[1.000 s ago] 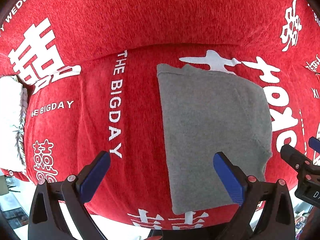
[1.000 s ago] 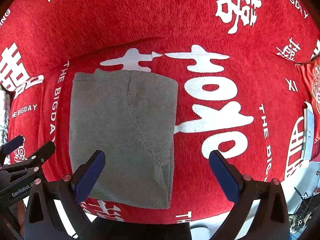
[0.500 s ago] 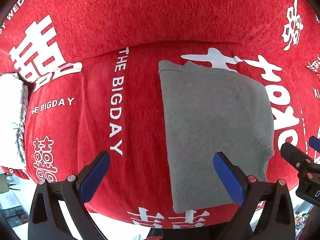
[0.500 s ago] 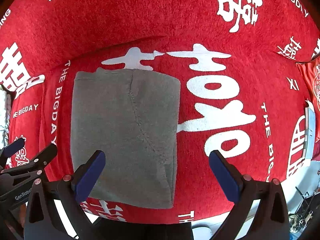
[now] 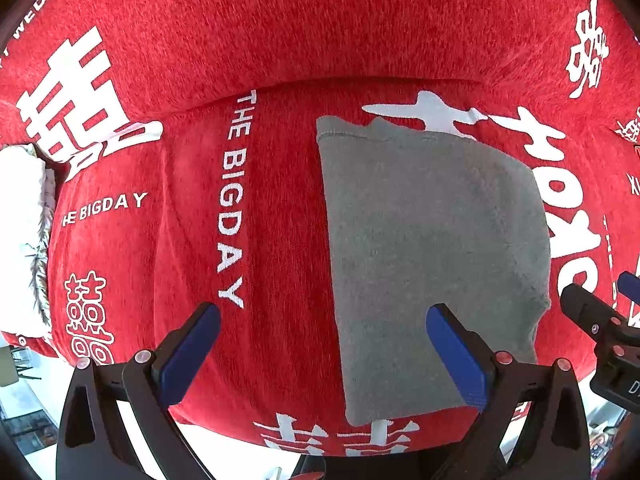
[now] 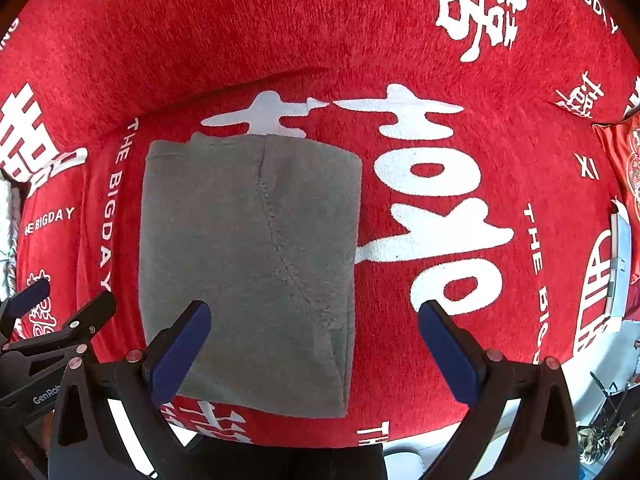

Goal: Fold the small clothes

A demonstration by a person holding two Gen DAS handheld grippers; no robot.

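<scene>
Right wrist: grey garment (image 6: 248,264) under left pad (image 6: 178,356).

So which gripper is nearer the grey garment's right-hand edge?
Right. The right gripper, open, straddles that edge of the grey garment. The left gripper, open, straddles its opposite edge.

Red sofa cover (image 5: 280,240) printed with white lettering
</scene>
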